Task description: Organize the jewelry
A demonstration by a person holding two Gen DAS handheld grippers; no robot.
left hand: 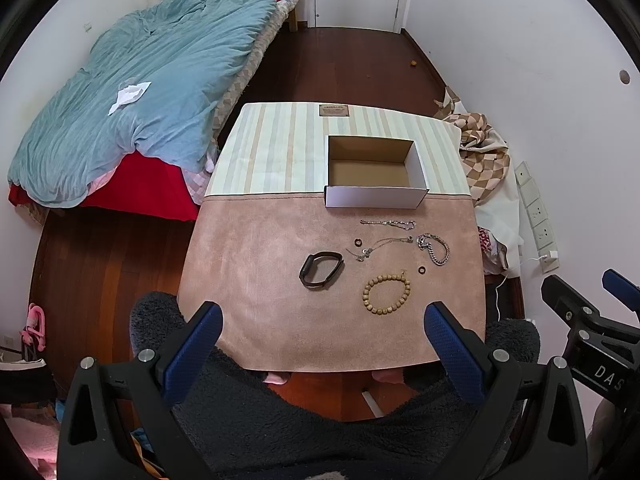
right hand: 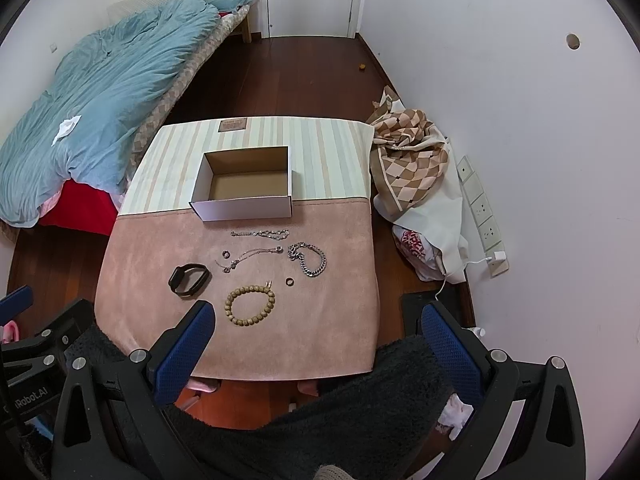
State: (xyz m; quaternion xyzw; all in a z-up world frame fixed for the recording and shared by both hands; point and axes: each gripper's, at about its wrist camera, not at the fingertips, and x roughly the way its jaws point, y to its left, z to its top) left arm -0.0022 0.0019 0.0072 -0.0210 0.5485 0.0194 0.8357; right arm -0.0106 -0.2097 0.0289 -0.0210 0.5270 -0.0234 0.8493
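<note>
I held my left hand-held gripper [left hand: 322, 326] above the near edge of the desk [left hand: 248, 280], its blue fingers spread wide with nothing between them, and my right hand-held gripper [right hand: 316, 326] hung the same way over the desk's near right corner, jaws wide and empty. An open cardboard box [right hand: 244, 184] sat across the seam where the striped cloth at the far half met the pink suede. Just on the near side of the box lay a thin silver chain [right hand: 260, 234], and nearer still a fine necklace [right hand: 250, 258] with a small dark ring [right hand: 225, 254] beside its left end. Toward the right edge lay a heavy silver link bracelet [right hand: 310, 260], with another small ring [right hand: 289, 281] just nearer me. A black watch band [right hand: 189, 280] lay left of centre, and a wooden bead bracelet [right hand: 250, 306] sat closest to my grippers, apart from the rest.
</note>
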